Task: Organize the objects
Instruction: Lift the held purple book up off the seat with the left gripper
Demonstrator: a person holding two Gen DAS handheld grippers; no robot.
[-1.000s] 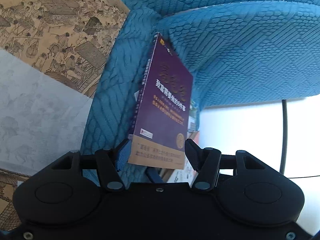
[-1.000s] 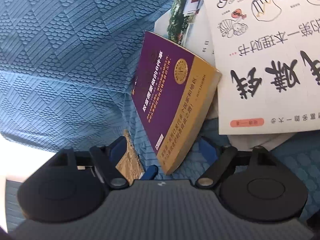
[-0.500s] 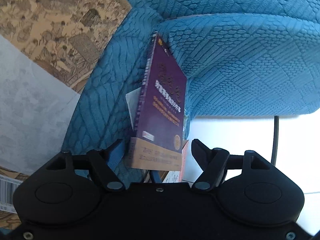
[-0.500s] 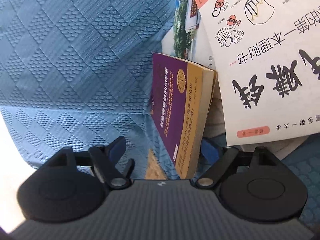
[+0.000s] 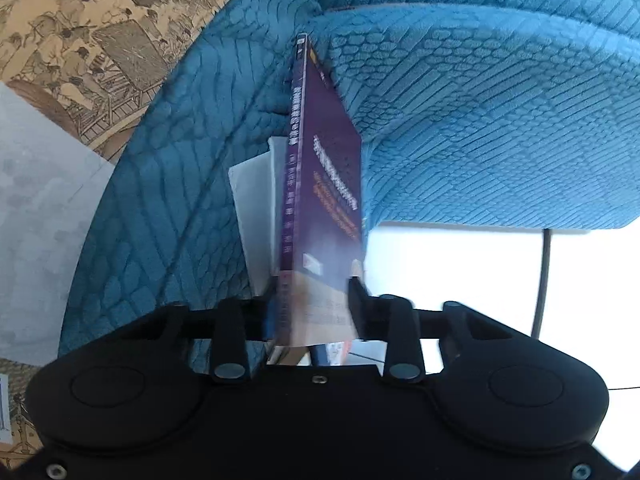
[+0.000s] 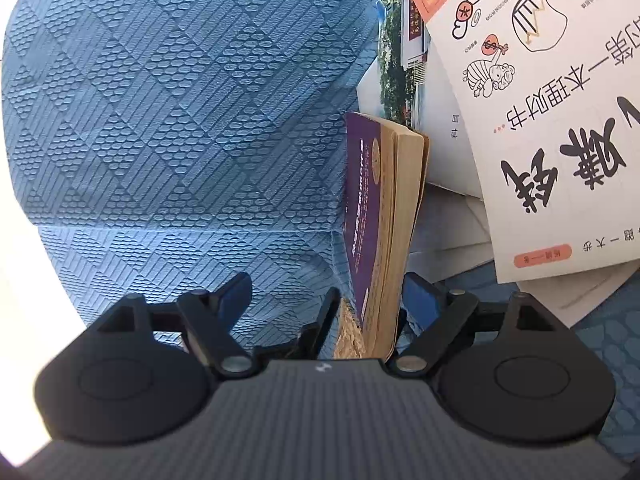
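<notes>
As seen from the left wrist: one purple paperback, standing on edge, spine toward the camera, its far end pushed into the corner of a teal quilted cushion. The left gripper has just been closing, and its two fingers now pinch the book's near, tan-banded end; held upright this way, presumably so that it can be carried or filed on edge rather than laid flat. Just behind the book, to its left, a pale sheet or thin booklet leans along the cushion. Further left, a brown print of old ink-drawn figures and a grey sheet over it. To the right, a dark cable against bright white ground.

As seen from the right wrist: the same purple paperback, here showing its yellowed page block, upright against the teal quilted cushion. The right gripper stands wide apart and grips nothing; its right finger lies just beside the page edge, perhaps as a prop, though contact cannot be told. A slim dark finger of the other tool shows at the book's left face. To the right, a loose pile: a white cartoon-covered book on top, white papers and a photo-covered booklet beneath, seemingly not yet sorted.
</notes>
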